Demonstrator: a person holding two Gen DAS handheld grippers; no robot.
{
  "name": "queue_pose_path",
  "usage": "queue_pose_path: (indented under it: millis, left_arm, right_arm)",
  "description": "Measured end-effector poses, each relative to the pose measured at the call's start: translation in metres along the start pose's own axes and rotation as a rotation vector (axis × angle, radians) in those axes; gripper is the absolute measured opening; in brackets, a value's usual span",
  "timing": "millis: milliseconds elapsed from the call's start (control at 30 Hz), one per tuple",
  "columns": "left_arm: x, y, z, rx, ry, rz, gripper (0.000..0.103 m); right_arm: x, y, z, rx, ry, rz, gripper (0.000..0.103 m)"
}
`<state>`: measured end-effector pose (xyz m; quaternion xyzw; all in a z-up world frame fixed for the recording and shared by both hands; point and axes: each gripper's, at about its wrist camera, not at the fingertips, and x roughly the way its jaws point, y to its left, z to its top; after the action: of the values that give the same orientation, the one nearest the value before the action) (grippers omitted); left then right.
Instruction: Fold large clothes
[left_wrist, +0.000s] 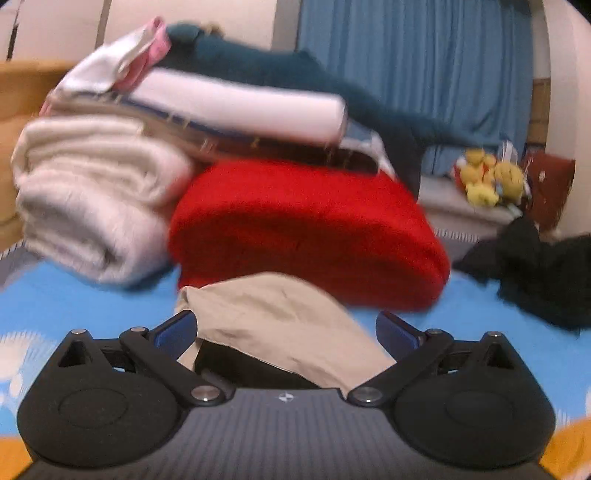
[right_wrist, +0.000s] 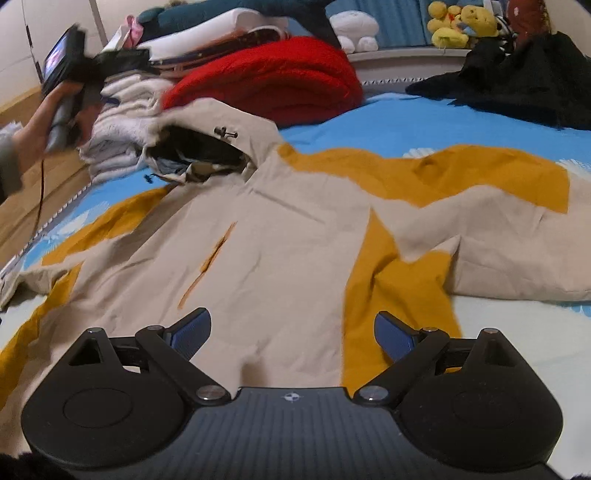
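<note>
Blue bedsheet (right_wrist: 388, 122), beige-and-mustard jacket (right_wrist: 295, 229) spread under right tongs (right_wrist: 291, 336), hood (left_wrist: 266, 314) between left tongs (left_wrist: 288, 332), both wide open, empty.

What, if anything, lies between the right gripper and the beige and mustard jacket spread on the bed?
Nothing visible does. The right gripper hangs open directly over the jacket, with only bare fabric between its fingers. The red blanket and the black garment lie beyond the jacket, out of the way.

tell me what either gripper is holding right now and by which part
Nothing: left gripper and right gripper are both open over the beige and mustard hooded jacket.
</note>
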<state>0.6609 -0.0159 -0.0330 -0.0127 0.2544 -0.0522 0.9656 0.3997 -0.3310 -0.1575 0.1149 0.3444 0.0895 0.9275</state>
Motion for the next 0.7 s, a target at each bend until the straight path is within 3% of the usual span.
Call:
queue_pose_path:
  millis: [100,367,533,633,700]
  left_arm:
    - [-0.030,0.031,-0.032,0.015,0.079,-0.012,0.103]
    - [-0.142,0.129,-0.095,0.014,0.144,0.042,0.103]
    - [-0.203,0.231,-0.142,-0.150,0.158,0.194,0.103]
    - [-0.210,0.303,-0.160,-0.297,0.185,0.355,0.103]
    - [-0.210,0.340,-0.173,-0.379,0.176,0.416,0.103]
  right_arm:
    - [-0.008,0.019,0.004,-0.047,-0.023,0.018,0.095]
    - [-0.040,0.067,0.010,-0.054,-0.072,0.081,0.095]
    - [-0.048,0.086,0.000,-0.003,-0.074,0.097,0.095]
    - [-0.052,0.094,-0.007,0.033,-0.073,0.112,0.095]
    - [-0.052,0.102,-0.012,0.022,-0.057,0.104,0.095]
